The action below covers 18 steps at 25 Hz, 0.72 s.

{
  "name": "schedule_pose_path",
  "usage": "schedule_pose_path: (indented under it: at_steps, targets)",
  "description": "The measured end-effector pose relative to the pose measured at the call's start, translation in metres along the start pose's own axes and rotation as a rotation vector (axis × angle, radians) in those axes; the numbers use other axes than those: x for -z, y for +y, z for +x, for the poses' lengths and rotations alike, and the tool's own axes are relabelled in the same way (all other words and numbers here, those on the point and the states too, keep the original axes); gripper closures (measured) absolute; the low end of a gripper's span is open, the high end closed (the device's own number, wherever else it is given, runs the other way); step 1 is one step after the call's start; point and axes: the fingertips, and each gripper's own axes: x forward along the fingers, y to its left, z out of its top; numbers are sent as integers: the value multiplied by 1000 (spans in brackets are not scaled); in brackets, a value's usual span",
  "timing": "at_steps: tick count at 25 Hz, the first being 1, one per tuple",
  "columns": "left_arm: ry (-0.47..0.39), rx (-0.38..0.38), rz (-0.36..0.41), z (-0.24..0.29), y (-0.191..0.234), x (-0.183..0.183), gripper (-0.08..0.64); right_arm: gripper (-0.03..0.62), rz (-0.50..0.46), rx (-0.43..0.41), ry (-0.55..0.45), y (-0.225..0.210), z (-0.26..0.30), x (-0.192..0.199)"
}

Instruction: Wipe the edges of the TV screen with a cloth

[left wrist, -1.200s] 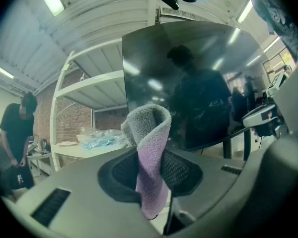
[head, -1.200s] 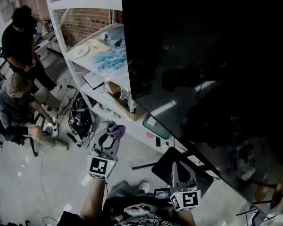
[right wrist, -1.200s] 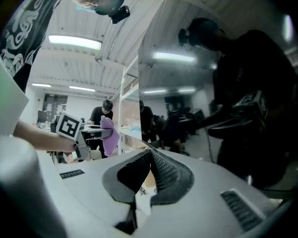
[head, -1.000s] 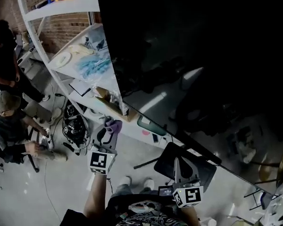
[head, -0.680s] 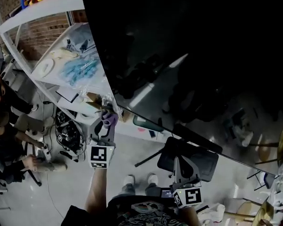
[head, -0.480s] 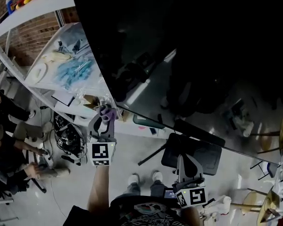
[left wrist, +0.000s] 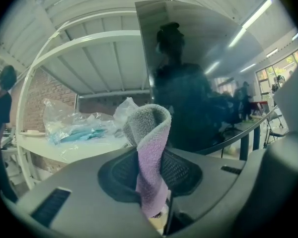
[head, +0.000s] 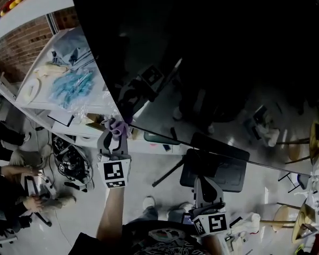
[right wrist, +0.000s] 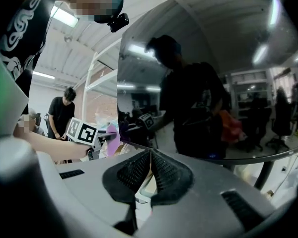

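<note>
Left gripper has risen, cloth at TV screen corner.

Upper left in my view, a white shelf unit is carrying blue packets in clear plastic and a pale disc. At lower left, black cables are lying tangled on the grey floor.
</note>
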Motion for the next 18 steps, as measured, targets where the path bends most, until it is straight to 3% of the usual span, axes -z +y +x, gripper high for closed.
schedule_pose_path:
  at_steps: [11,18]
  targets:
    - [-10,20,-10,7,-14,4,457,563,8,-9,1,1,7,7]
    - [-5,-8,-25,6,-18,4,457,563,9,-11,-12,-9,-2,3]
